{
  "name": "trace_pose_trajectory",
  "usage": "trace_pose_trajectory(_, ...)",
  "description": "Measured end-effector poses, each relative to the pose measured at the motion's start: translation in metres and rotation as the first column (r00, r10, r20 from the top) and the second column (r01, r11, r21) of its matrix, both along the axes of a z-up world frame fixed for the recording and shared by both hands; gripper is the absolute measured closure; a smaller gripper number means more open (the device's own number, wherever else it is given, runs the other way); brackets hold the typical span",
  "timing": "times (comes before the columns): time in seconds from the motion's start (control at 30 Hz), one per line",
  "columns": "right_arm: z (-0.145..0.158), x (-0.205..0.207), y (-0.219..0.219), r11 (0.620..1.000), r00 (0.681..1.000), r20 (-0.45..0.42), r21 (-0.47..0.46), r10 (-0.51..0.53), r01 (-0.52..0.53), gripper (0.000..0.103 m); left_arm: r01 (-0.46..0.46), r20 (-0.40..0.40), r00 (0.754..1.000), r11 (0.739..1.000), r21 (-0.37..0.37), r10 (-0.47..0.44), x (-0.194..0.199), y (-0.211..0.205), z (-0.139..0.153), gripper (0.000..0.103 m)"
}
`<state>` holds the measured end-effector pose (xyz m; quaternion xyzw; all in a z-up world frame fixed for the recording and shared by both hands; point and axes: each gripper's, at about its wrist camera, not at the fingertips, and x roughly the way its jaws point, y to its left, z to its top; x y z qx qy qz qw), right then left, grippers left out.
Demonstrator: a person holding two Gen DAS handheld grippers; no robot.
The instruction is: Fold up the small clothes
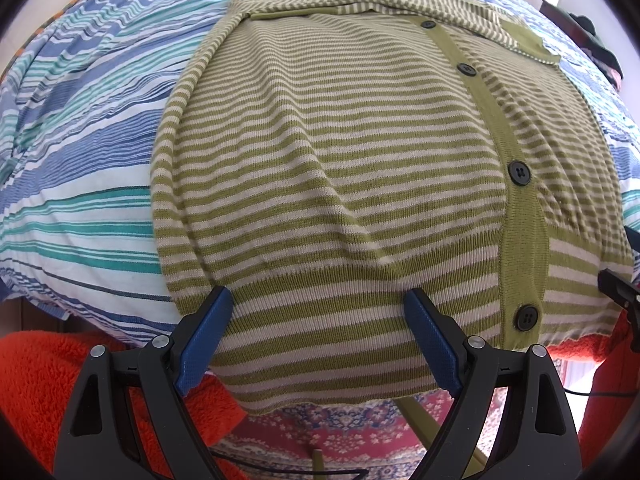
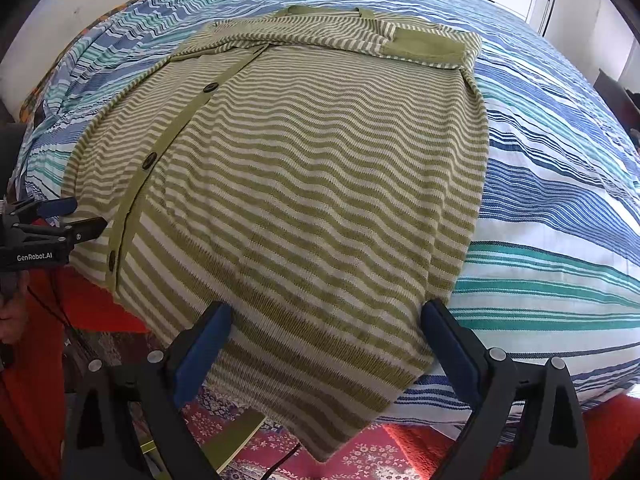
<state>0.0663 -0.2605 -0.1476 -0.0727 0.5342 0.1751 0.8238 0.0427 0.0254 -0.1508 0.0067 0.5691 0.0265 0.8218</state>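
A green-striped cardigan (image 1: pixel 340 168) lies buttoned on a blue-striped bedspread (image 1: pixel 80 140) (hem hanging off the near edge); left gripper (image 1: pixel 320 320) and right gripper (image 2: pixel 326 334) hover there, jaws apart

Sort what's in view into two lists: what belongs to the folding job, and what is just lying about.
For the job:
cardigan, sleeves already folded in
left gripper, open at the hem
right gripper, open at the hem

Just lying about:
striped bedspread under the cardigan
orange blanket over the bed edge
patterned rug on the floor
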Motion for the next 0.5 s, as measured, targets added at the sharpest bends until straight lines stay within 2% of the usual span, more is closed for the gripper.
trace_pose_trajectory(0.23,0.002,-0.004,-0.002,1.000,1.000,0.008,0.001,-0.001,0.001,0.007,-0.012,0.013,1.000,1.000,-0.019,0.013,-0.004,0.003,0.001,0.014)
trace_pose_trajectory(0.3,0.009,-0.006,-0.004,1.000,1.000,0.027,0.017,-0.011,0.011,0.008,-0.028,0.029,0.999,0.998,-0.052,0.029,-0.007,0.006,0.005,0.014)
trace_pose_trajectory(0.5,0.042,-0.015,-0.028,0.989,0.982,0.157,0.127,-0.101,0.081,0.008,-0.094,0.088,0.990,0.978,-0.186,0.112,-0.013,0.026,0.018,0.015)
